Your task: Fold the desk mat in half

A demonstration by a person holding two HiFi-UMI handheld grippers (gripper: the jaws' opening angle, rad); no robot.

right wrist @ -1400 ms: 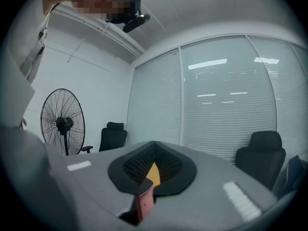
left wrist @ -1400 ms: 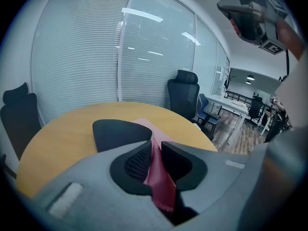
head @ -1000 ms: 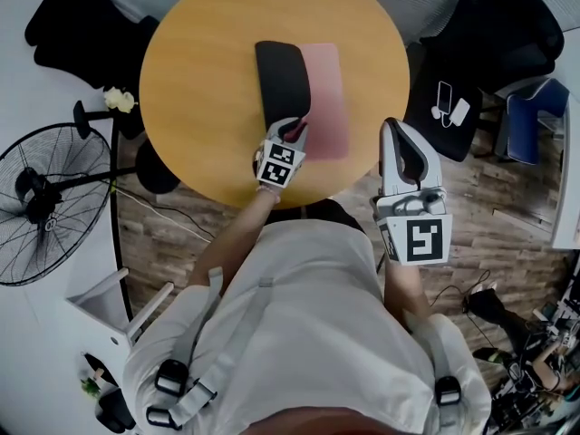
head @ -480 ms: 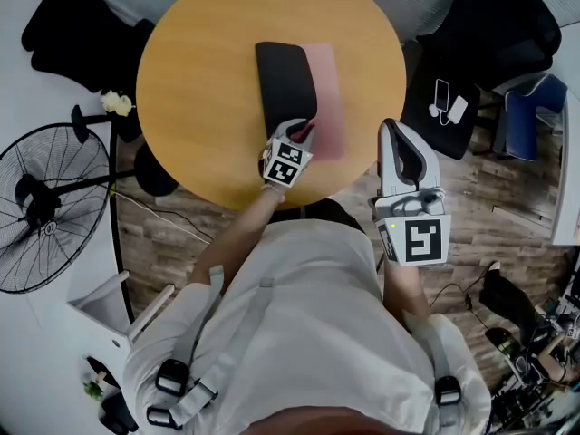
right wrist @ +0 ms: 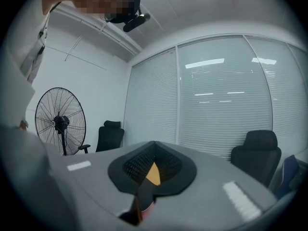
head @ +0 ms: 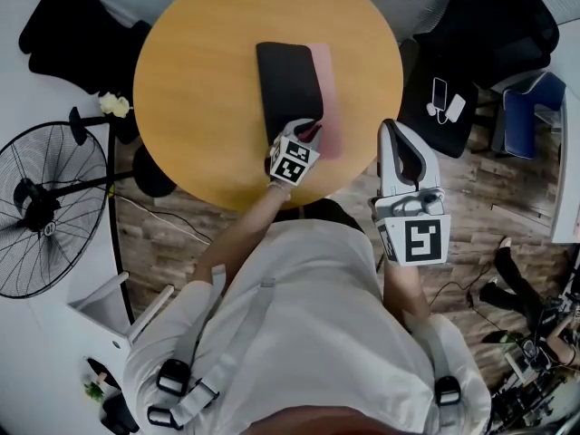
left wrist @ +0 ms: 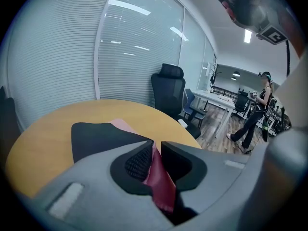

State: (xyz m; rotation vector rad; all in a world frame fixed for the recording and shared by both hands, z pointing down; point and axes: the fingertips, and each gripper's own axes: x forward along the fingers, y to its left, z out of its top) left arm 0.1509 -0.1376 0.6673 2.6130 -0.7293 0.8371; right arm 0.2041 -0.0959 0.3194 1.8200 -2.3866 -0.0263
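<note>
Near the table's (head: 199,89) front edge, the left gripper (head: 308,132) pinches the mat's (head: 290,80) corner — black underside folded over most of the pink. Off the table, the right gripper (head: 403,143) hangs closed, empty. Next, likely: align edges, release.

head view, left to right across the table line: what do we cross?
standing fan → round table, bare wood → desk mat, black folded flap → pink strip of the mat → black chair with white items on its seat → blue chair
</note>
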